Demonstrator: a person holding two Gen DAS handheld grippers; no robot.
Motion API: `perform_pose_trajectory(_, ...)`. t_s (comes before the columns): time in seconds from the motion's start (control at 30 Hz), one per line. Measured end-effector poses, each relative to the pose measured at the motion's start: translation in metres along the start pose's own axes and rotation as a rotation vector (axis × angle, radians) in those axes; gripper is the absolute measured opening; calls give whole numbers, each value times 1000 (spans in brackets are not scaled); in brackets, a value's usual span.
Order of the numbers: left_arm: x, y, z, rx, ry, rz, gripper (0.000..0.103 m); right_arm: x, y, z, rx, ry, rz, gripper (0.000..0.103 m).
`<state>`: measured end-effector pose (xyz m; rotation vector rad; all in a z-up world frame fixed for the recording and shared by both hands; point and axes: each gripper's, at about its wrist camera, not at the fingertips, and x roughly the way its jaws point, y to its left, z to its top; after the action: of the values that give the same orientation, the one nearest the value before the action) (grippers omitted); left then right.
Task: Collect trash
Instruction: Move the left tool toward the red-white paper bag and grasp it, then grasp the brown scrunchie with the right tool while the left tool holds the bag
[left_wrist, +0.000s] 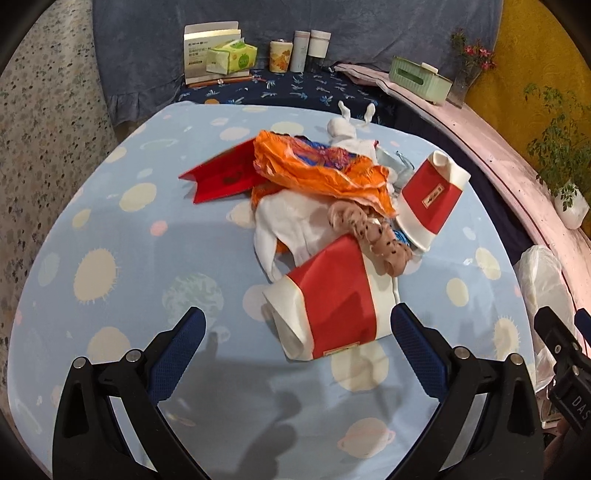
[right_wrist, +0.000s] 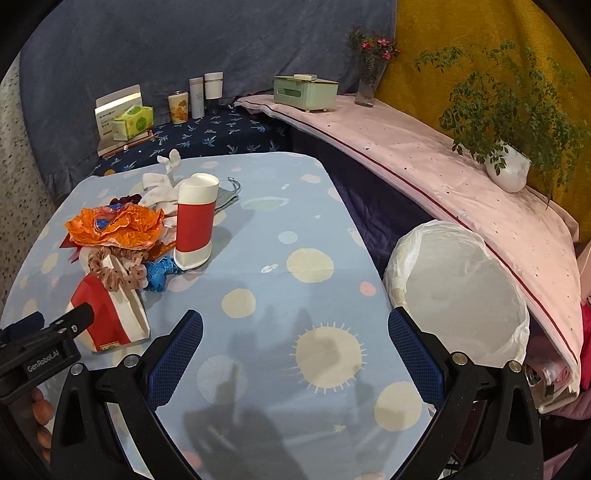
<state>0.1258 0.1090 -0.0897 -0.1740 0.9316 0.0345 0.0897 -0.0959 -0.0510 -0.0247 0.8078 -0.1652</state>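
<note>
The bench (left_wrist: 110, 229) wore a smooth pale-blue cloth printed with suns and planets, and the trash lay heaped near its middle. A flattened red-and-white paper cup (left_wrist: 328, 299) lay on its side at the near edge of the heap, just ahead of the left gripper (left_wrist: 297, 326), whose ribbed blue jaws stood wide apart and empty. Behind that cup sat a crinkled orange plastic wrapper (left_wrist: 314, 173), a folded red card (left_wrist: 221, 177), soft white cloth (left_wrist: 291, 225) and a ruffled, spotted pink scrunchie (left_wrist: 373, 232). A second red-banded paper cup (right_wrist: 195, 221) stood upside down beside the heap, its wide mouth on the cloth. The right gripper (right_wrist: 295, 326) hung over bare cloth, jaws likewise spread with nothing between them. Off the bench's right edge stood a round bin lined with thin, wrinkled white plastic (right_wrist: 461, 288).
</note>
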Motion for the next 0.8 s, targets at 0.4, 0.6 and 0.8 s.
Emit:
perform_pose_trajectory(0.4,43,-30,-1,-2,62,61,96,10,-4,5,9,12,-13,96)
perform_pose_trajectory(0.6,39,-18,0,-5,82,1,85,17,13,9,-17,16,20,96)
perform_pose_trajectory(0.8,19,4,-1,9,52,-1,85,19,44,13,-40,16,96,93)
